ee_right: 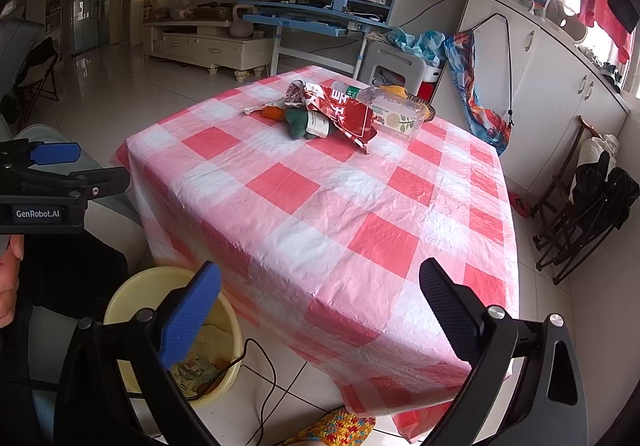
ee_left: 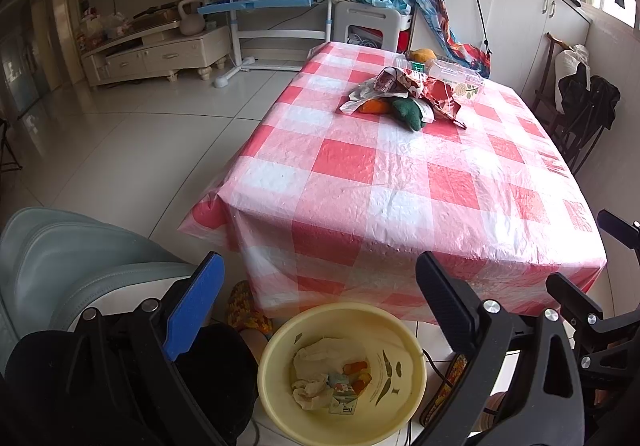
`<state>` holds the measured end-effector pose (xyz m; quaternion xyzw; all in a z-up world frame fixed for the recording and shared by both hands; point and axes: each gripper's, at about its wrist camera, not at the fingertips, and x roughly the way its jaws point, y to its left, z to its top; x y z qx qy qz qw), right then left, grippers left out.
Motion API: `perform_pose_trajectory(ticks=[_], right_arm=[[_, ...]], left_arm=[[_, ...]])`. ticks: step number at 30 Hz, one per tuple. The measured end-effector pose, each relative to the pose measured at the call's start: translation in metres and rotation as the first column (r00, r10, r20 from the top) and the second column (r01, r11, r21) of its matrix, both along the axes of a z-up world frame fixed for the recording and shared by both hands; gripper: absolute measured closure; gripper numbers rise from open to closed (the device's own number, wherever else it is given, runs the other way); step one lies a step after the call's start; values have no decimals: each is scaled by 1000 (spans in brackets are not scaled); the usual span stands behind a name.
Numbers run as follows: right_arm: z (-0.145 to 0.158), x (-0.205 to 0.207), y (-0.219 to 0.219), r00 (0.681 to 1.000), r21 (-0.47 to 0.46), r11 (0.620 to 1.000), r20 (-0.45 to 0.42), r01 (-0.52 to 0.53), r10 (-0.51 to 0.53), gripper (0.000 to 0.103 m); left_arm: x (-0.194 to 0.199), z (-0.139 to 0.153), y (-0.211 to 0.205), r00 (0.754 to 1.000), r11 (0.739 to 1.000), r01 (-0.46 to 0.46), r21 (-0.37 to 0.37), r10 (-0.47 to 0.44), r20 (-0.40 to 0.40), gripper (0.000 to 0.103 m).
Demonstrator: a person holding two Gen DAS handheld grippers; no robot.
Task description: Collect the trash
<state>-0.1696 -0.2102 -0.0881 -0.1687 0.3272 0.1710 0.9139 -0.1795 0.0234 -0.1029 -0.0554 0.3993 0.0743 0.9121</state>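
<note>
Both grippers hang low at the near edge of the bench, which is draped in a red-and-white checked plastic cloth (ee_left: 400, 181). The left gripper (ee_left: 320, 306) sits right above the pale yellow round plastic bin (ee_left: 280, 330) on the floor, jaws spread wide and empty. My read is that it is placed there because that is where rubbish gets dropped. Inside the bin lie crumpled white tissue (ee_left: 316, 374) and a small printed carton (ee_left: 342, 392).

The right gripper (ee_right: 320, 310) faces the bench, jaws released too, nothing between them.

The trash not yet collected is heaped at the far end: a crumpled red printed snack wrapper (ee_right: 348, 113), a clear plastic bottle lying on its side (ee_right: 394, 113), a dark green soft piece (ee_right: 298, 123) and something orange (ee_right: 274, 111) beneath the wrapper. All well apart from either gripper, so a long reach forward looks necessary.
</note>
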Motion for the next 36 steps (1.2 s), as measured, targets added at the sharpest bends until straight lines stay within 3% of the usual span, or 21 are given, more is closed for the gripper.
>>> perform_pose_trajectory(ticks=[36], right_arm=[[-1,-1,3,1000,-8,1000,0,-9,9,8]], left_arm=[[1,-1,0,1000,1000,1,-2,-1,-4,10]])
